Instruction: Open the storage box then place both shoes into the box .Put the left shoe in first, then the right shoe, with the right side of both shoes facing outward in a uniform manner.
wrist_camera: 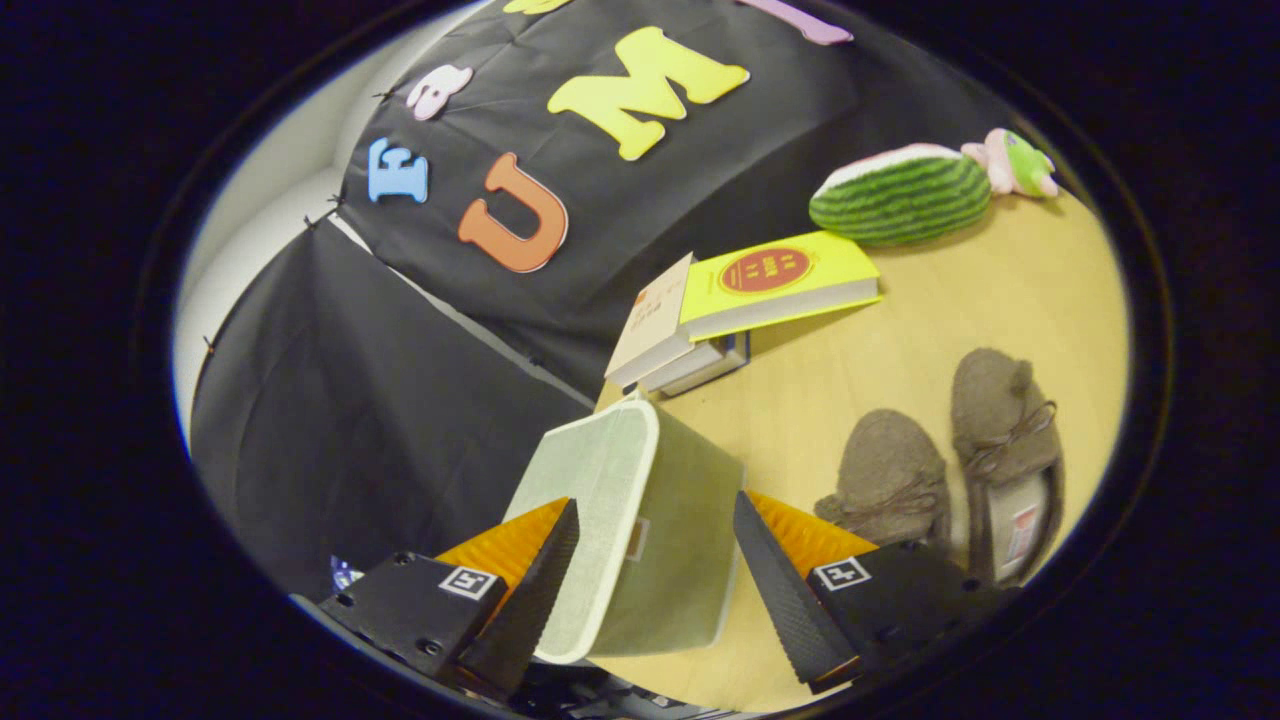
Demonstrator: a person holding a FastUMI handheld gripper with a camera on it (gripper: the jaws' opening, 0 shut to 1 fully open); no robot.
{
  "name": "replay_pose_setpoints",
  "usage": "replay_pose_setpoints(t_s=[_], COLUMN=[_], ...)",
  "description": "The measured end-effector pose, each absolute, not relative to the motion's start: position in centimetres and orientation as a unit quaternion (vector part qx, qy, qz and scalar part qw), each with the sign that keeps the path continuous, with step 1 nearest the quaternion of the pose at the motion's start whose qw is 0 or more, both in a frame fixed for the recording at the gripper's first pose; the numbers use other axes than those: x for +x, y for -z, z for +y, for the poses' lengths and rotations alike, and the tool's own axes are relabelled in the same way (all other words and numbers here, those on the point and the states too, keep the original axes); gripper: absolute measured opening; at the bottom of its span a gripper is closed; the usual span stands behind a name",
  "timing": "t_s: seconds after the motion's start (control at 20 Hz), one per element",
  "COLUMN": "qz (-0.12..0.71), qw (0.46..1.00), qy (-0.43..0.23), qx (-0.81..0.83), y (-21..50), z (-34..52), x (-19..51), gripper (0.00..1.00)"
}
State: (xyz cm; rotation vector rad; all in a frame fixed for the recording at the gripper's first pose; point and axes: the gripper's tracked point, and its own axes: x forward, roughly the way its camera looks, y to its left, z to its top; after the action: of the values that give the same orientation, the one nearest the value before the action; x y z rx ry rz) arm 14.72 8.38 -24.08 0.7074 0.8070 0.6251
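Observation:
The storage box (680,520) is pale green fabric with a white-trimmed lid (590,490); it stands on the wooden table (900,340) between my fingers. My gripper (655,500) is open wide and straddles the box, one finger in front of the lid's face and the other by the box's side. I cannot tell whether either finger touches it. Two brown fuzzy shoes lie side by side on the table beside the box, toes pointing away: one (890,470) just beyond the finger by the box's side, the other (1005,440) further out, with a label on its insole.
A stack of books (700,330) with a yellow one (780,280) on top lies beyond the box by the black cloth wall. Further back on the table are a watermelon plush (900,195) and a small pink and green toy (1015,160).

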Motion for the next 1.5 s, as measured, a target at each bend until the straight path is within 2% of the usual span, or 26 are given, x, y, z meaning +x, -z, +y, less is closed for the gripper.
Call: replay_pose_setpoints(t_s=[0.25,0.3,0.35,0.45,0.55,0.6,0.7,0.95,1.2,1.5], qz=[0.437,0.445,0.446,0.449,0.459,0.458,0.452,0.439,0.405,0.392], qw=[0.705,0.675,0.664,0.679,0.659,0.656,0.667,0.684,0.692,0.719], qy=[-0.359,-0.374,-0.371,-0.352,-0.371,-0.370,-0.375,-0.382,-0.419,-0.412], qx=[0.428,0.454,0.472,0.462,0.466,0.472,0.459,0.440,0.425,0.399], y=[24.7,24.1,24.1,25.5,25.1,24.8,24.1,21.1,15.6,10.9], z=[11.9,12.6,12.9,12.7,13.3,13.2,13.1,13.9,16.2,20.2], x=[14.0,13.4,13.7,14.5,13.8,14.0,13.8,13.1,11.4,9.9], gripper=[0.96,0.90,0.80,0.60,0.45,0.28,0.08,0.05,0.06,0.06])
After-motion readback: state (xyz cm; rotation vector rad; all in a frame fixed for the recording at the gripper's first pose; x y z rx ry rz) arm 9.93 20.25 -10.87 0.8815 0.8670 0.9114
